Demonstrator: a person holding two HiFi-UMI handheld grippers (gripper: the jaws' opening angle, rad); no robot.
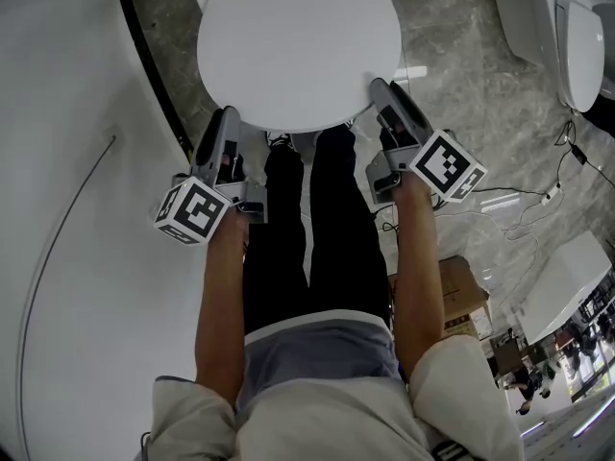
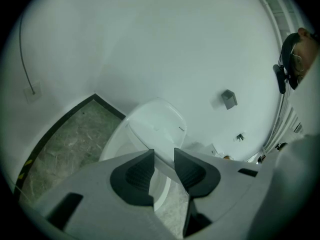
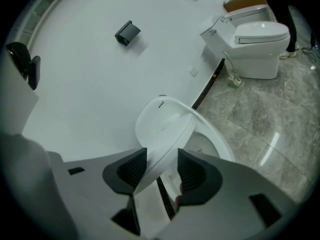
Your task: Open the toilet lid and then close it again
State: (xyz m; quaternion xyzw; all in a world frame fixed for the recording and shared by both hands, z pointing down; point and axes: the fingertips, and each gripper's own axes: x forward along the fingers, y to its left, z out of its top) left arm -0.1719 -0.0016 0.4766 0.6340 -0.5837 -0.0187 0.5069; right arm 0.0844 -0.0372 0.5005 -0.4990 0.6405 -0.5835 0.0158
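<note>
Now, you have the lid (image 1: 298,46) by its front rim with both claws. The left claw (image 2: 164,156) is clamped on the edge at your left. The right claw (image 3: 162,160) is clamped on the edge at your right. At each one the thin white rim runs between the ribbed pads. The lid stands partly raised, tilted up off the seat (image 3: 217,140), with its hinge at the far end by the wall (image 2: 150,44). It is not yet upright, so I judge the opening to be about halfway done.

To do this well, move your hands on an arc about the hinge, not straight up: up and away from you together. Hold both claws at the same height, or the lid twists on its hinge. Let each claw tip back as the lid tips, so the pads lie flat on the rim and do not pry at it. The plastic looks glossy and will likely slip under a loose hold, so grip firmly and do not squeeze harder than that. Slow down as the lid nears upright and set it back gently without a knock. Part the claws only once it rests there by itself. For the closing, take the same two-sided hold and lower it all the way; do not let it drop.
</note>
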